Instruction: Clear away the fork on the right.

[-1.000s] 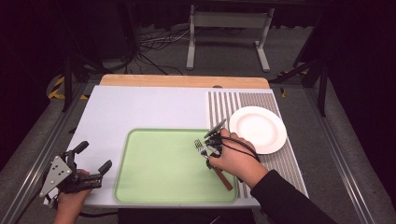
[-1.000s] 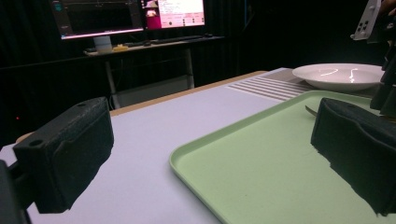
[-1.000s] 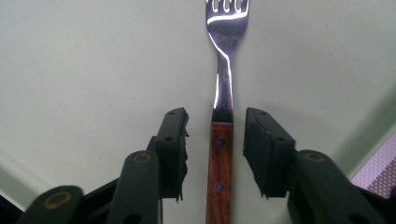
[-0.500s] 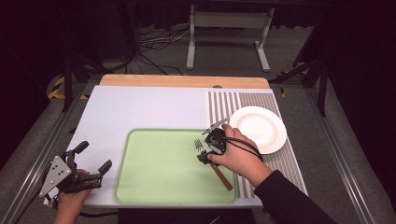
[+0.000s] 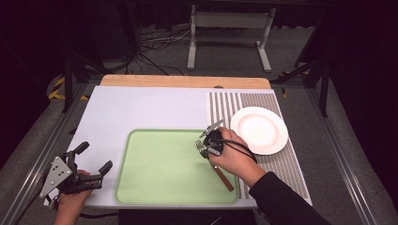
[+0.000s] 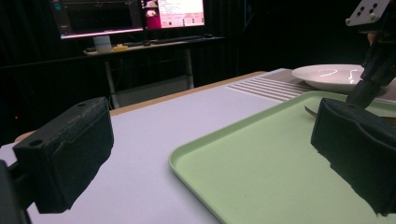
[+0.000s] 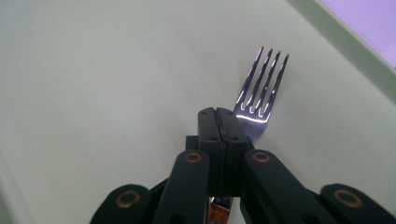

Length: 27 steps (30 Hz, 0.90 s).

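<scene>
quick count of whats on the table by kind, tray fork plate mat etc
green tray: 1
fork: 1
white plate: 1
striped mat: 1
total: 4

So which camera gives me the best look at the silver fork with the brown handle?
The right gripper view: the silver fork with the brown handle shows its tines sharp and close. The high view shows the whole fork small, partly under the hand; the left gripper view catches a sliver of it.
</scene>
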Tool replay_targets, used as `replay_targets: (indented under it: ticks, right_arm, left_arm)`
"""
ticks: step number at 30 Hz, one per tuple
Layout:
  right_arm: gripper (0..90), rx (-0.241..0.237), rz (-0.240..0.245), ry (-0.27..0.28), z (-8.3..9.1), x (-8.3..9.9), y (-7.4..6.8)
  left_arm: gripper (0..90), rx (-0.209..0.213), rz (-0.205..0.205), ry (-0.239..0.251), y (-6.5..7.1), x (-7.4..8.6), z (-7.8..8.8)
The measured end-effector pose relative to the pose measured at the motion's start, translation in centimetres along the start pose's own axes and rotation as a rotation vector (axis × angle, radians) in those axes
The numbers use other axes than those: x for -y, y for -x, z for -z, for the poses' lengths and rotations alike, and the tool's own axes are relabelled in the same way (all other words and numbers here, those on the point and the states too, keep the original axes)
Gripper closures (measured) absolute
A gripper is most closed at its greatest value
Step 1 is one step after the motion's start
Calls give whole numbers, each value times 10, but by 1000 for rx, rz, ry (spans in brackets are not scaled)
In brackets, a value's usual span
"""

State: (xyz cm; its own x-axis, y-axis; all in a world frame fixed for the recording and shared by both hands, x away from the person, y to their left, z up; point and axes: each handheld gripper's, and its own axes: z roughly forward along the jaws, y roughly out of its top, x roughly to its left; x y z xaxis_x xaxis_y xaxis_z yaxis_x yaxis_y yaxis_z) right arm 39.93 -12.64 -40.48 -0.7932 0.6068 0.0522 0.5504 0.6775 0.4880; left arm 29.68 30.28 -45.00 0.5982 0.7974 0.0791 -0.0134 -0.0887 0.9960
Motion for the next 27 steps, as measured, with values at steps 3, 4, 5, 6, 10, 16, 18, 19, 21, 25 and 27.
replay_targets:
  ticks: [3, 4, 5, 6, 10, 16, 18, 19, 21, 25, 27]
  right_arm:
    - [900, -10, -2, -9, -5, 1, 1]
    - [900, -10, -2, -9, -5, 1, 1]
    - [900, -12, -2, -18, -7, 1, 1]
    - [900, -11, -3, -22, -9, 1, 2]
    - [900, -9, -1, -41, -14, 2, 2]
    - [900, -6, -1, -57, -19, 3, 2]
    - [900, -3, 0, -61, -19, 3, 2]
    - [900, 0, 0, -63, -19, 3, 2]
    - [900, 2, 0, -63, -20, 3, 2]
    - [900, 16, 11, -70, -21, 3, 3]
    - [900, 18, 8, -72, -22, 4, 4]
  left_arm:
    - [0, 0, 1, -1, 0, 0, 0]
    - [0, 0, 1, -1, 0, 0, 0]
    - [0, -1, 1, 0, 0, 0, 0]
    - [0, -1, 0, 0, 0, 0, 0]
    - [0, 0, -1, -2, 0, 0, 0]
    - [0, 0, 1, -1, 0, 0, 0]
    - [0, -1, 1, -1, 0, 0, 0]
    - [0, 0, 0, -2, 0, 0, 0]
    - [0, 0, -1, -3, 0, 0, 0]
    - [0, -1, -1, -2, 0, 0, 0]
    - [0, -2, -1, -2, 0, 0, 0]
